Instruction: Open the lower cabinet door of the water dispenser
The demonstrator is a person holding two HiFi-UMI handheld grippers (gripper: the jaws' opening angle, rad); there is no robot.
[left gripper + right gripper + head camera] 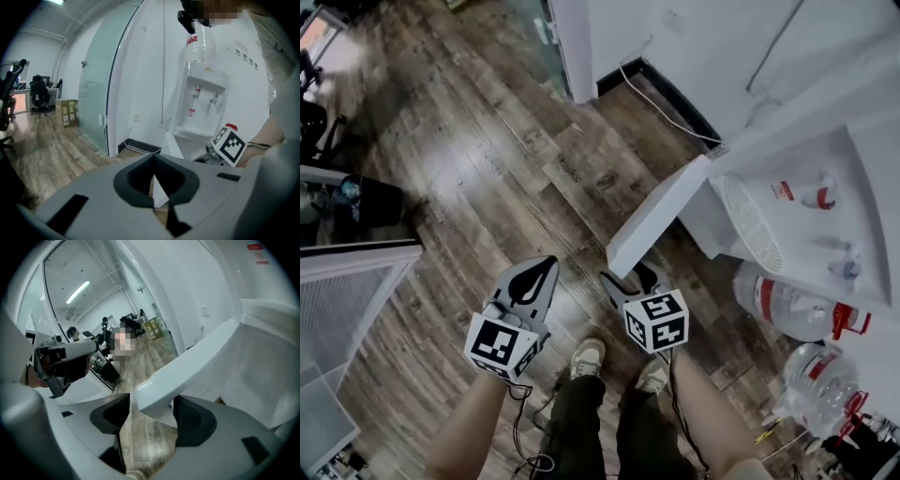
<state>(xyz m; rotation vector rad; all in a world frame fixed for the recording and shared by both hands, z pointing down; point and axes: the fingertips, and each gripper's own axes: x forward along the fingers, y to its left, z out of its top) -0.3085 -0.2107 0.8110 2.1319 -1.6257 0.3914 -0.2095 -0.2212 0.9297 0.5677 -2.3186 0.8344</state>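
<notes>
**Two grippers meet a swung-out lower cabinet door [661,214]**

At 6 o'clock in the head view, the left gripper [552,262] has its jaws pressed together on nothing. The right gripper [627,274] stands spread, with the lower cabinet door's free edge [187,366] between its jaws; whether they touch it is hard to judge. At 1 o'clock the door angles away from the water dispenser [797,187], hiding the cabinet's inside. At 4 o'clock, spare bottles [787,307] lie partly hidden.

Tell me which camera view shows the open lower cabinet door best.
The head view: the door shows whole along its top edge, swung out from the water dispenser. The right gripper view shows only its free end, close up, between the open jaws. The left gripper view shows just a sliver past the shut jaws.
</notes>
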